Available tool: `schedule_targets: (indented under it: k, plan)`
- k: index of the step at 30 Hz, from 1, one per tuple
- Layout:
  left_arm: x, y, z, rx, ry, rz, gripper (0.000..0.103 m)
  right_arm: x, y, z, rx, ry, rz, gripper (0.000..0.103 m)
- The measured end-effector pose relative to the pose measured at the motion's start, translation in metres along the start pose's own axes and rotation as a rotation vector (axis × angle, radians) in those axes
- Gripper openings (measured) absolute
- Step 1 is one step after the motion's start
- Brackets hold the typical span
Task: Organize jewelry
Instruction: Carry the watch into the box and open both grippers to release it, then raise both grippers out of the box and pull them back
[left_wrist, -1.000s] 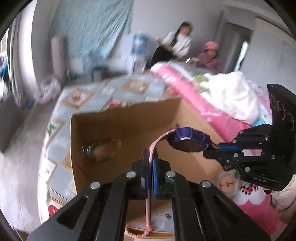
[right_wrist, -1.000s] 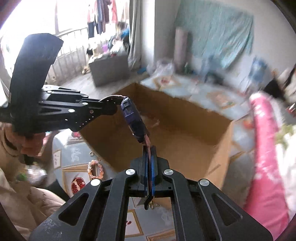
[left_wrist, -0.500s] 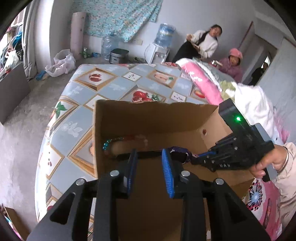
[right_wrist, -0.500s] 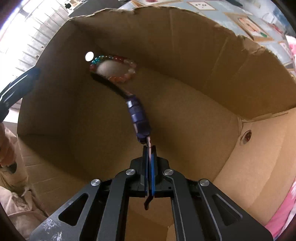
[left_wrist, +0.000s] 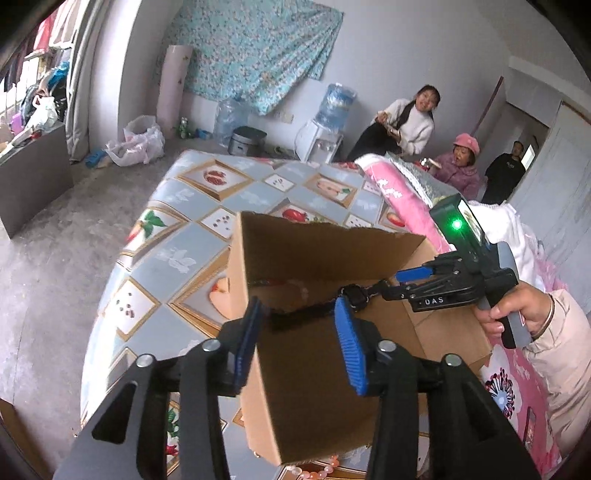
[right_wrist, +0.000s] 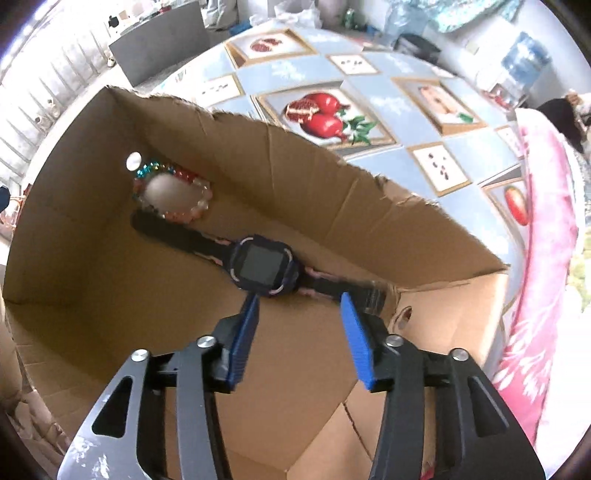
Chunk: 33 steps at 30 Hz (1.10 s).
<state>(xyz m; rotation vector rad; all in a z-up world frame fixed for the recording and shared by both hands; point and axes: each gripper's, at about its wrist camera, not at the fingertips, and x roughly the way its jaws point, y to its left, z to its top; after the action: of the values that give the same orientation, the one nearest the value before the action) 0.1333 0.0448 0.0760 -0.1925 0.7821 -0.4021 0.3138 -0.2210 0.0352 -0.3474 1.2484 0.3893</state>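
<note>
- Since a second ago the watch (right_wrist: 260, 268) has left both my grips: back then each of my jaw pairs pinched one end of its strap in the air above the cardboard box (right_wrist: 332, 206), and it lies flat on the box floor at this moment
- Both my pairs of jaws have just been opening; my right gripper (right_wrist: 299, 332) stands with its blue pads apart and nothing between them, hanging just above the watch strap
- My left gripper (left_wrist: 299, 332) is likewise parted, its pads clear of everything, looking over the near wall of the box
- Seen from my right wrist, the watch sits near the centre with its dark square face up, one strap running towards ten o'clock and the other towards four o'clock
- At ten o'clock from the watch face, a beaded bracelet (right_wrist: 171, 195) lies in the box corner, touching or just beside the strap's end
- From my left wrist, my right gripper (left_wrist: 410, 280) comes in from three o'clock, held by a hand (left_wrist: 513, 310) in a pale sleeve
- At six o'clock in that view, pink beads (left_wrist: 321, 470) lie on the patterned tablecloth (left_wrist: 177, 258) outside the box
- Three people (left_wrist: 406, 125) are at the far wall, around one o'clock
</note>
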Motion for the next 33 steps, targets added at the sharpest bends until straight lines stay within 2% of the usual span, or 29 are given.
schedule_targets:
  k: [5,7,10,13,17,21,24,26,30,33]
  plan:
    - [-0.020,0.003,-0.008,-0.021,-0.051,-0.009,0.049,-0.013,0.015,-0.013,0.011,-0.026,0.016,0.047]
    - [-0.030,0.004,-0.013,-0.022,-0.074,-0.004,0.054,-0.006,0.010,-0.006,0.024,-0.031,0.032,0.048]
    - [-0.039,0.004,-0.020,-0.012,-0.093,0.015,0.064,-0.018,0.014,-0.008,0.056,-0.060,0.054,0.049]
    - [-0.049,0.007,-0.030,-0.009,-0.104,0.032,0.072,-0.034,0.013,-0.015,0.085,-0.144,0.080,0.056]
    - [-0.056,0.016,-0.048,-0.012,-0.098,0.050,0.079,-0.084,0.033,-0.045,0.097,-0.317,0.053,0.068]
    - [-0.050,0.023,-0.067,-0.024,-0.052,0.080,0.080,-0.126,0.056,-0.094,0.146,-0.491,0.129,0.073]
    - [-0.044,0.023,-0.080,-0.017,-0.024,0.093,0.080,-0.139,0.068,-0.136,0.179,-0.550,0.186,0.075]
    - [-0.039,0.021,-0.086,-0.006,-0.011,0.104,0.081,-0.139,0.073,-0.154,0.198,-0.544,0.207,0.075]
    - [-0.027,0.014,-0.093,0.014,0.013,0.096,0.081,-0.115,0.076,-0.188,0.289,-0.442,0.293,0.075]
    - [-0.019,0.008,-0.096,0.024,0.027,0.078,0.082,-0.089,0.072,-0.193,0.368,-0.357,0.276,0.075]
